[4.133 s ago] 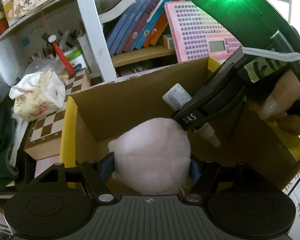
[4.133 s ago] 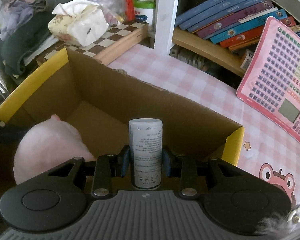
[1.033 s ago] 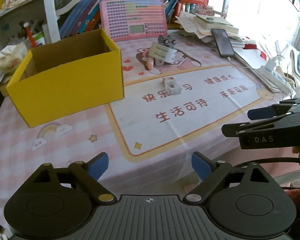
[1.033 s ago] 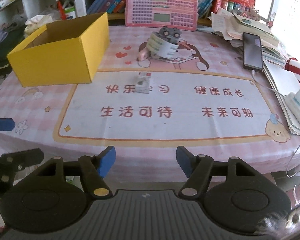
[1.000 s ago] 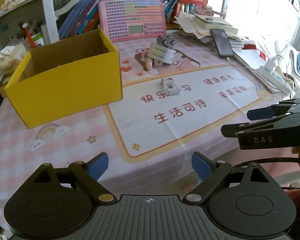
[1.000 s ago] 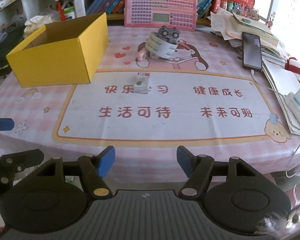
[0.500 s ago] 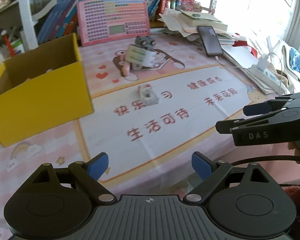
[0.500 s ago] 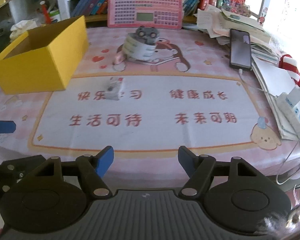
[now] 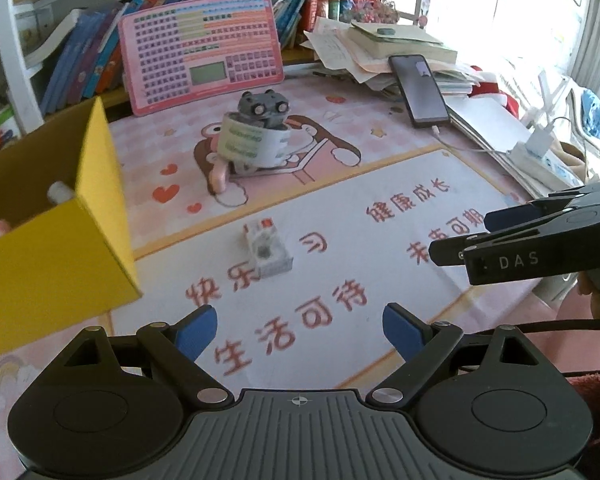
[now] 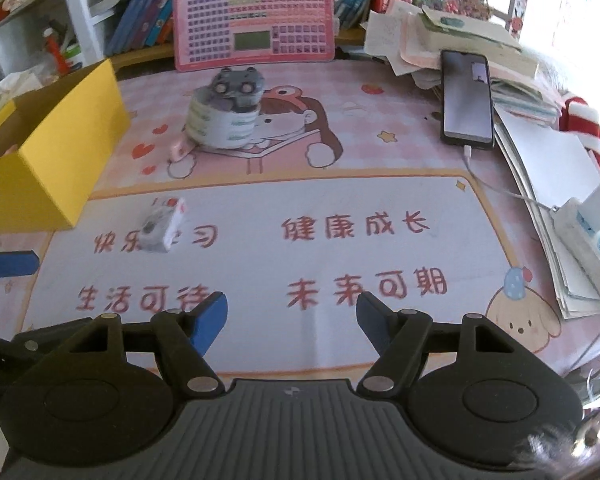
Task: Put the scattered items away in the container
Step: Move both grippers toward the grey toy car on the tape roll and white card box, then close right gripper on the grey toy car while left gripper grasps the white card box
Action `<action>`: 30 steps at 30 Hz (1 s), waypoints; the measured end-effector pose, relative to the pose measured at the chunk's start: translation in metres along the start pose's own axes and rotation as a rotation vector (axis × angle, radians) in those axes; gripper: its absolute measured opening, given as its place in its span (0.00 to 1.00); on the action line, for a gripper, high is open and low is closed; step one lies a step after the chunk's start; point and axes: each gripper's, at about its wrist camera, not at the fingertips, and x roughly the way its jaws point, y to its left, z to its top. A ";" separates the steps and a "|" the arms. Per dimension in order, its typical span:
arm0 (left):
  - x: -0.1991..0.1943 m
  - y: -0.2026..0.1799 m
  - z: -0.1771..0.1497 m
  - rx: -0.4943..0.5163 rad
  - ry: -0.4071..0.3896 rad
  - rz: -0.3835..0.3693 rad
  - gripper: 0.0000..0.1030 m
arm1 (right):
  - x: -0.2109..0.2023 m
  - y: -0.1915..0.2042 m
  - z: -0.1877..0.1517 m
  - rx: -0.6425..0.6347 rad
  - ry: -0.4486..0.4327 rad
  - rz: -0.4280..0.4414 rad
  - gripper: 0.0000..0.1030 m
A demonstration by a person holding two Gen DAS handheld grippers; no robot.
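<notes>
A yellow cardboard box (image 9: 60, 240) (image 10: 48, 152) stands at the left of the pink mat; a white bottle top (image 9: 60, 192) shows inside it. A small white packet (image 9: 266, 252) (image 10: 162, 228) lies on the mat ahead of my left gripper (image 9: 300, 328), which is open and empty. Farther back a tape roll (image 9: 256, 144) (image 10: 220, 124) carries a grey toy car (image 9: 264, 106) (image 10: 238, 86), with a small pink item (image 9: 218, 176) (image 10: 178, 148) beside it. My right gripper (image 10: 292, 316) is open and empty above the mat's front part.
A pink keyboard toy (image 9: 200, 52) leans on the bookshelf behind. A phone (image 10: 466, 96) on its cable, stacked papers (image 10: 460, 36) and a power strip (image 10: 588, 228) crowd the right side. The table's front edge lies just under both grippers.
Four seconds ago the grippers held a pink plush and a bottle over the box; both are empty now. Over the last second both moved right and closer to the packet.
</notes>
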 end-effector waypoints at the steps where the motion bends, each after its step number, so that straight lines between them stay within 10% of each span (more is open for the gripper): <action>1: 0.003 -0.001 0.003 0.001 0.002 0.002 0.89 | 0.003 -0.004 0.003 0.009 0.001 0.004 0.68; 30: 0.091 0.018 0.057 -0.136 0.104 0.106 0.59 | 0.082 -0.019 0.095 -0.015 -0.012 0.188 0.68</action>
